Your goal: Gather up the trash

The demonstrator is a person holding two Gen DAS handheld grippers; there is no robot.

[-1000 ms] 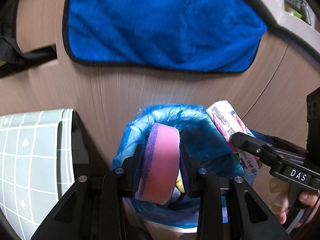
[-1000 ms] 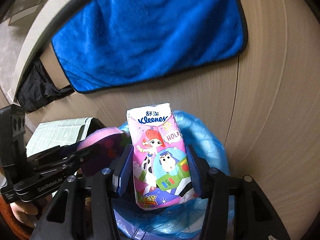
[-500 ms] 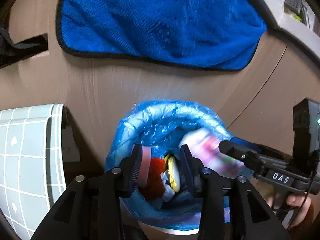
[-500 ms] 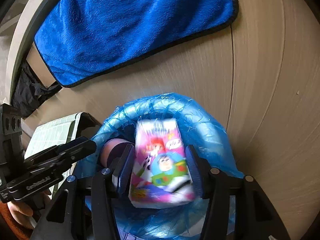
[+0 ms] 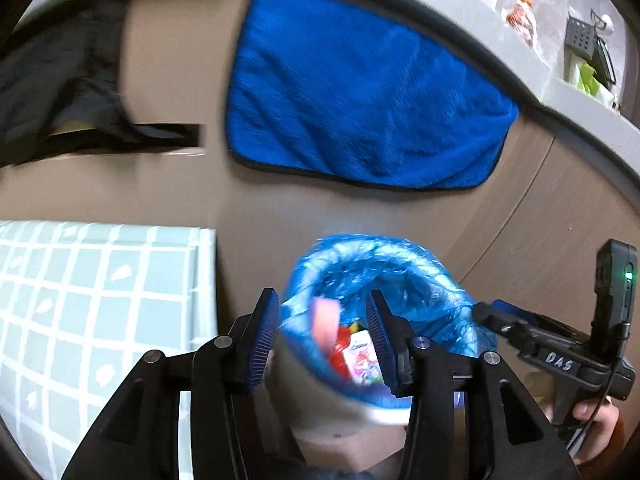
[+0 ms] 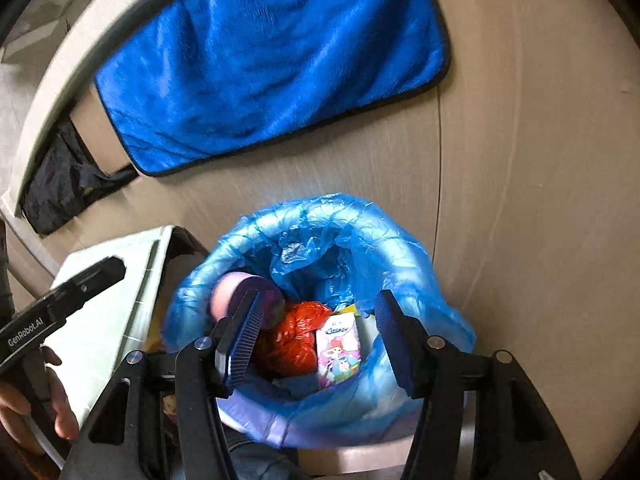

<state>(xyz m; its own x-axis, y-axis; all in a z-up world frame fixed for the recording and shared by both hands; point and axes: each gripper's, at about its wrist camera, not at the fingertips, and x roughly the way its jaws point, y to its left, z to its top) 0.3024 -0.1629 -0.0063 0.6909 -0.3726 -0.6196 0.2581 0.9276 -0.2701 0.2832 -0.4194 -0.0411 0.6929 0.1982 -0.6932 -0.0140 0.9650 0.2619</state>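
Observation:
A bin lined with a blue plastic bag (image 6: 372, 240) stands below both grippers; it also shows in the left wrist view (image 5: 404, 268). Inside lie a pink sponge (image 6: 228, 292), a red crumpled wrapper (image 6: 296, 332) and a Kleenex tissue pack (image 6: 338, 344). The sponge (image 5: 326, 320) and tissue pack (image 5: 362, 360) also show in the left wrist view. My left gripper (image 5: 324, 340) is open and empty above the bin. My right gripper (image 6: 320, 340) is open and empty over the bin mouth.
A blue towel (image 5: 360, 100) hangs on the brown cabinet front (image 6: 520, 160) behind the bin. A pale green checked surface (image 5: 92, 292) lies left of the bin. Dark cloth (image 5: 60, 92) hangs at the upper left.
Both grippers opened. The pink sponge fell from my left gripper and the tissue pack from my right gripper into the bin. Both grippers then rose back from it.

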